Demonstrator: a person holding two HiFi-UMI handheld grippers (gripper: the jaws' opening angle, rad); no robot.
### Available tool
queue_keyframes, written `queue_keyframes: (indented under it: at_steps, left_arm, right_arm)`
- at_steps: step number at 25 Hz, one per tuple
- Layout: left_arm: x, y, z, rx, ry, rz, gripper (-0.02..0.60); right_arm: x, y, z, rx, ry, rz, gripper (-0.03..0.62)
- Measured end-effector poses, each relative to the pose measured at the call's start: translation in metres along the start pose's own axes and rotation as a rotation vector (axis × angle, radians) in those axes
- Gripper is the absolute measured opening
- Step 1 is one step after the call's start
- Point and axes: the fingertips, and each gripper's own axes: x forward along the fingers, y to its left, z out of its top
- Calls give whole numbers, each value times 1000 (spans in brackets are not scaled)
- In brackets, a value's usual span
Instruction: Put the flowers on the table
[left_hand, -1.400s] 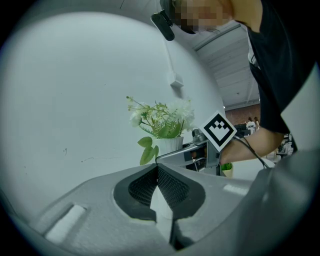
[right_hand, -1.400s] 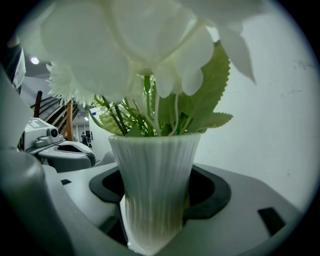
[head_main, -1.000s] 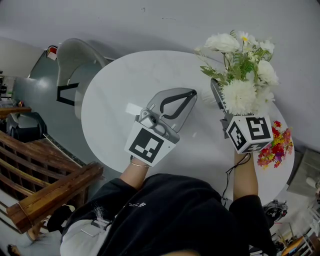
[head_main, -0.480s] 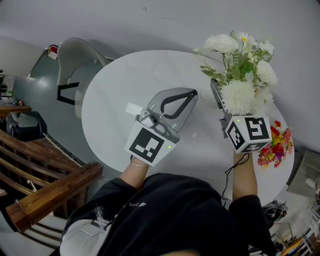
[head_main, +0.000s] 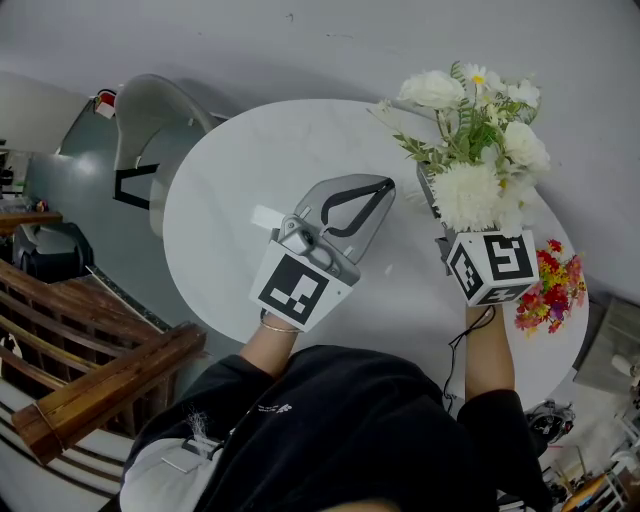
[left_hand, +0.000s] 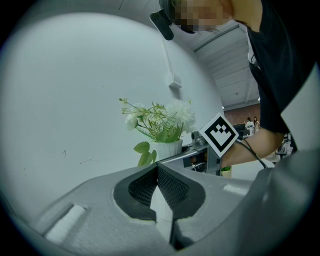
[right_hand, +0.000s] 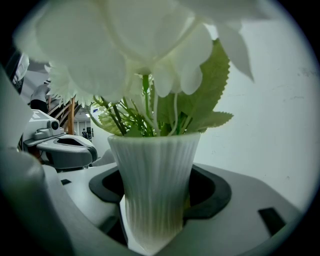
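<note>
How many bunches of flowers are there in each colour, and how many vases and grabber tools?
White flowers: 1 bunch
Red flowers: 1 bunch
Vase: 1
Hand-held grippers: 2 (left hand-held gripper, right hand-held gripper)
Total: 5

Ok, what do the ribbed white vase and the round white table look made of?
The ribbed white vase: matte ceramic or moulded plastic, judging by even vertical flutes and no gloss. The round white table: smooth top with soft sheen, perhaps stone or laminate; cannot tell which.
</note>
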Motion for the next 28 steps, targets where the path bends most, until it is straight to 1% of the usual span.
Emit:
queue_keyframes:
  at_steps: [17,23,28]
  left_arm:
    - [1,1,7,-2,-3,3,-2]
    - [2,0,7,2,-3,4,-2]
    - [-1,1,11,11,-11,4,-2]
  right_arm:
    - [0,2,7,-28,-24,-3,344]
    - [1,3,3,-24,-16,6,345]
    - [0,5,5,-34,-21,-6,345]
